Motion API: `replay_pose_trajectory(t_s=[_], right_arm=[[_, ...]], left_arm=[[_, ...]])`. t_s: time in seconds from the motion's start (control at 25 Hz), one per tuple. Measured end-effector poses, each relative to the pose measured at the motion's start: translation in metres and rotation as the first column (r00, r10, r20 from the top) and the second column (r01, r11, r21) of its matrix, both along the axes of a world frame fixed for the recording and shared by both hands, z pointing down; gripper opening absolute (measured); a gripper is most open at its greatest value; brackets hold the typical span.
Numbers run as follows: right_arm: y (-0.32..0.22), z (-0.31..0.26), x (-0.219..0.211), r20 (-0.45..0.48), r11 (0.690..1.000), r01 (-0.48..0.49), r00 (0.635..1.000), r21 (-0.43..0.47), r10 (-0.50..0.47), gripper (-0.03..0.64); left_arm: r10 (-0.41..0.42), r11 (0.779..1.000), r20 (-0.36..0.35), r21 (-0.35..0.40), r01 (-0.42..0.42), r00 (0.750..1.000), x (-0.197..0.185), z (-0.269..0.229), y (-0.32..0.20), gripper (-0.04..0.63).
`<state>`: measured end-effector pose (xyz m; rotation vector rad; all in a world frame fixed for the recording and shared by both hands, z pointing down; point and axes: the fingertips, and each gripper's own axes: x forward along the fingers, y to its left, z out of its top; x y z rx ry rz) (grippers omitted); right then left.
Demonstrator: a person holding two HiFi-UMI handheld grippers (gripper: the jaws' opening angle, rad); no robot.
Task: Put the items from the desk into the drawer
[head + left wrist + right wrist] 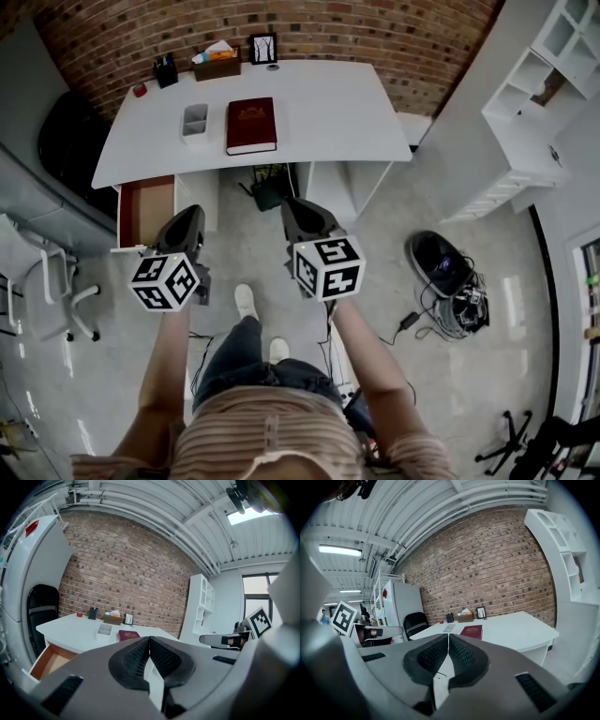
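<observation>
**Both grippers clenched, empty, facing the desk**

Nearest, the left gripper (187,217) and right gripper (298,212) hold their ribbed black pads pressed together on nothing. Both point at the smooth white desk (328,112). At the desk's near left a drawer (146,210) stands open, wood-brown inside. On the desktop lie a rectangular maroon hardcover book (251,125) and, just left of it, a white plastic tray (195,123). Farther off, by the brick wall (375,28), stand a black pen holder (167,71), a tissue box (217,64) and a small framed picture (263,48).

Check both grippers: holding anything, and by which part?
Nothing is held. The left gripper and the right gripper each have their jaws shut and empty. The red book and white tray lie on the desk, apart from both.
</observation>
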<state>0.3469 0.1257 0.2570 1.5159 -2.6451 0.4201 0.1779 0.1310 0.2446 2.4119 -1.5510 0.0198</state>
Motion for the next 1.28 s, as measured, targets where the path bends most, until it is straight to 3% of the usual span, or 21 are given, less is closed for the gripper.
replay_pose_trajectory(t_s=[0.2, 0.4, 0.76, 1.28], right_arm=[[-0.02, 0.009, -0.004, -0.011, 1.0, -0.004, 1.0, -0.022, 0.003, 0.017], [-0.046, 0.017, -0.014, 0.05, 0.998, 0.01, 0.999, -0.066, -0.006, 0.017], [-0.126, 0.041, -0.036, -0.011, 0.994, -0.038, 0.999, -0.105, 0.037, 0.017], [-0.239, 0.065, -0.054, -0.049, 0.971, -0.124, 0.992, -0.205, 0.116, 0.017]], left_arm=[[-0.013, 1.0, -0.006, -0.007, 0.013, 1.0, -0.004, 0.008, -0.023, 0.009], [-0.011, 1.0, -0.011, -0.02, 0.011, 1.0, -0.013, 0.015, -0.049, 0.009], [0.005, 0.997, 0.01, -0.079, -0.004, 1.0, -0.043, 0.044, -0.132, 0.011], [0.113, 0.973, -0.003, -0.203, -0.111, 0.994, -0.053, 0.084, -0.249, 0.011]])
